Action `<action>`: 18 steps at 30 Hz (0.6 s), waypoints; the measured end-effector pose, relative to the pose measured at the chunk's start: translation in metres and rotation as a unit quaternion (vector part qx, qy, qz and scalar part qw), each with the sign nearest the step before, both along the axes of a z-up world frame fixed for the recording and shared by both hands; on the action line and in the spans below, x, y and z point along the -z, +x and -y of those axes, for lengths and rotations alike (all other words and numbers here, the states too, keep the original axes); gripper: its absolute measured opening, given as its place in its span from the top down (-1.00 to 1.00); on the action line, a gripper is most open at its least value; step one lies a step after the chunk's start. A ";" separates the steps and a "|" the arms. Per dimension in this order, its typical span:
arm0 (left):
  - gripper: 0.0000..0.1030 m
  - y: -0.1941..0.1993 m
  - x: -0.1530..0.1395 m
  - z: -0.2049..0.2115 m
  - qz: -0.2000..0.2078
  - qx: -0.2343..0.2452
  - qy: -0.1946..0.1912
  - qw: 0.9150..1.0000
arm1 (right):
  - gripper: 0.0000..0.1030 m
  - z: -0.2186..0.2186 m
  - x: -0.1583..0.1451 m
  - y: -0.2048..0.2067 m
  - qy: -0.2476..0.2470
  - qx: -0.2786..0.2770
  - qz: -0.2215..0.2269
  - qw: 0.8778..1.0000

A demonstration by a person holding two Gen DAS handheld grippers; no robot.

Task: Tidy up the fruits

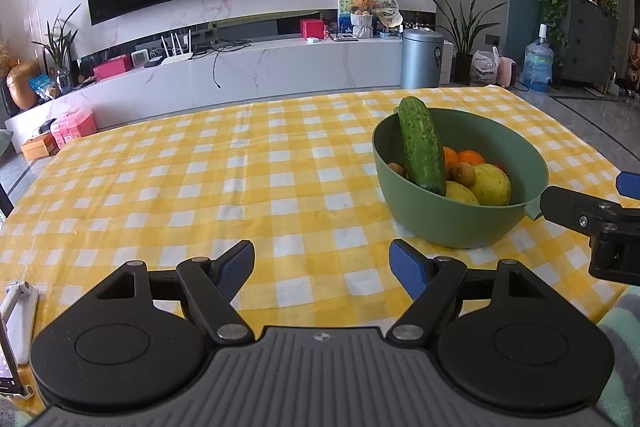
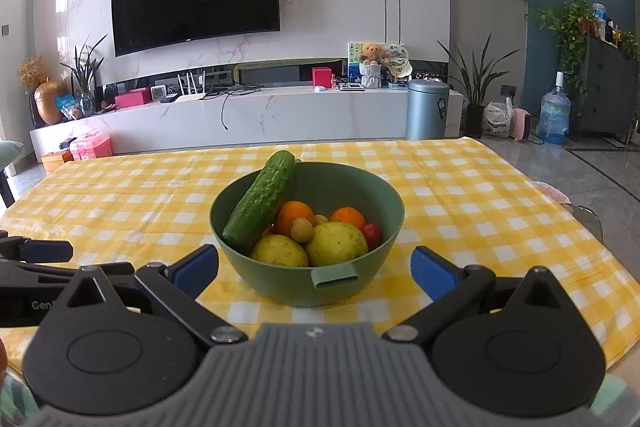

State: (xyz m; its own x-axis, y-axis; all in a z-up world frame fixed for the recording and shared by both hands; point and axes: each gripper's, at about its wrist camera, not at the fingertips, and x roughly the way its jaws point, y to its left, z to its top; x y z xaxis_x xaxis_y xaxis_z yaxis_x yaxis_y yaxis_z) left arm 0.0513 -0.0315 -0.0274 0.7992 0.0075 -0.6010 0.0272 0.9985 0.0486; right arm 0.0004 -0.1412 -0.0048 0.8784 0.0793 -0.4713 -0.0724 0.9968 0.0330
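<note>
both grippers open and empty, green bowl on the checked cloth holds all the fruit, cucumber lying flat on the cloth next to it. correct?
Not quite. The long green cucumber is not on the yellow-and-white checked cloth; it leans inside the green plastic bowl, its tip sticking up over the rim, as the right wrist view shows. The rest holds: left gripper and right gripper are open and empty.
</note>
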 end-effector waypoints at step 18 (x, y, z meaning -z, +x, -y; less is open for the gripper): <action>-0.75 0.000 -0.001 0.000 -0.001 -0.002 -0.002 1.000 | -0.92 0.001 0.001 -0.001 0.001 0.000 0.001 1.000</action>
State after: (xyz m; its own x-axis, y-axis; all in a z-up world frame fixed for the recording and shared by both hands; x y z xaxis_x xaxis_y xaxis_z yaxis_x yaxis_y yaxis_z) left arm 0.0517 -0.0313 -0.0263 0.7981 0.0076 -0.6025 0.0242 0.9987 0.0446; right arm -0.0005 -0.1419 -0.0053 0.8795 0.0797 -0.4692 -0.0722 0.9968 0.0340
